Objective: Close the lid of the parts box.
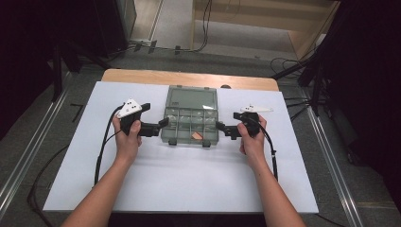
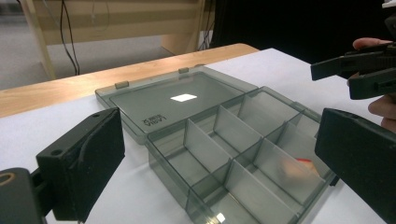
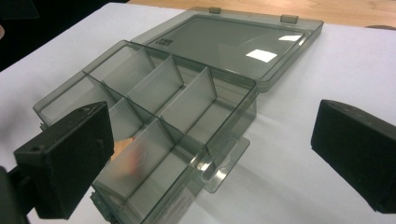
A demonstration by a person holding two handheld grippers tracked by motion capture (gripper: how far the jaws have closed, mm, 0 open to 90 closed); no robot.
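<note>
- High view: clear grey compartment box [image 1: 190, 124] at frame centre, on white sheet [image 1: 189, 179] over wooden table [image 1: 189, 78]. Lid [image 1: 193, 98] flat open toward top of frame.
- Small orange-pink item [image 1: 196, 136] in a lower compartment, just right of box centre.
- Left gripper [image 1: 162, 124] at left-centre, tip at box's left edge; contact w/ wall can't tell. Right gripper [image 1: 219, 126] at right-centre, tip at box's right edge. Jaw gaps too small here to read.
- Hands wrapped round both handles, forearms up from bottom edge. Cables trailing down along both forearms.
- Left gripper view: left gripper [image 2: 219, 158] jaws spread wide, nothing between but the box [image 2: 233, 154] beyond; one pad lower left, other at right edge.
- Lid [image 2: 177, 98] at centre-top w/ bright glare patch. Orange item [image 2: 296, 168] blurred behind divider, lower right.
- Other gripper [image 2: 317, 70] at upper right, fingertips of its hand beside it.
- Right gripper view: right gripper [image 3: 212, 154] jaws wide apart, holding nothing; pads lower left and right edge.
- Box [image 3: 154, 121] across left-centre, latch tab [image 3: 222, 163] at bottom centre, between the pads. Lid [image 3: 233, 44] at top. Orange item [image 3: 126, 149] blurred, lower left by left pad.
</note>
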